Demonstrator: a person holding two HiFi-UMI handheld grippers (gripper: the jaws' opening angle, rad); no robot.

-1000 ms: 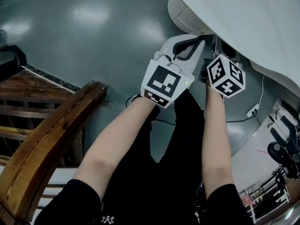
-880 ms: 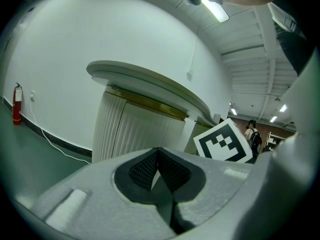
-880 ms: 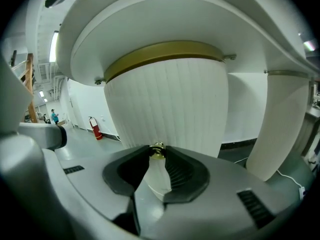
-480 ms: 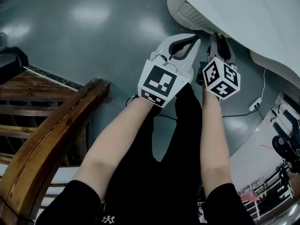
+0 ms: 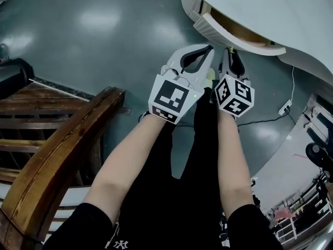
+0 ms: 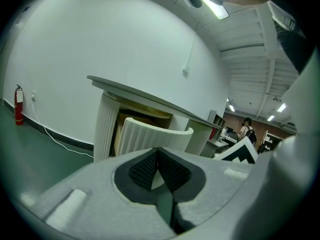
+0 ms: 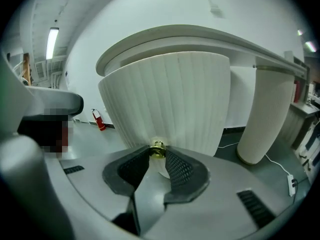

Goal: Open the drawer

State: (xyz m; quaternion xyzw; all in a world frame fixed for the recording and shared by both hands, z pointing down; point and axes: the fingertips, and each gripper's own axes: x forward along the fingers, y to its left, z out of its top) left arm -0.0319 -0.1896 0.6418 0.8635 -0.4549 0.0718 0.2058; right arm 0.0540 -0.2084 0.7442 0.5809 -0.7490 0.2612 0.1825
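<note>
A white ribbed curved drawer [image 5: 237, 34] stands pulled out from under the white desk top [image 5: 270, 9], its wooden inside showing. In the right gripper view the drawer front [image 7: 170, 99] fills the middle, with a small brass knob [image 7: 158, 149] at its lower edge. My right gripper [image 7: 157, 153] is shut on that knob, its pads pressing both sides; in the head view it [image 5: 229, 56] sits just below the drawer. My left gripper [image 5: 208, 50] hangs beside it, shut and empty. The left gripper view has its jaws [image 6: 158, 151] meeting in front of the drawer [image 6: 155, 134].
A wooden rail [image 5: 57, 150] runs along the left by the person's leg. A round white desk leg [image 7: 265, 114] stands right of the drawer. A power strip with its cable [image 5: 284, 107] lies on the green floor. A fire extinguisher [image 6: 18, 104] stands by the wall.
The drawer has slid out from under the desk top, its inside now showing. Both grippers have drawn back toward the person, the right one keeping hold of the knob.
</note>
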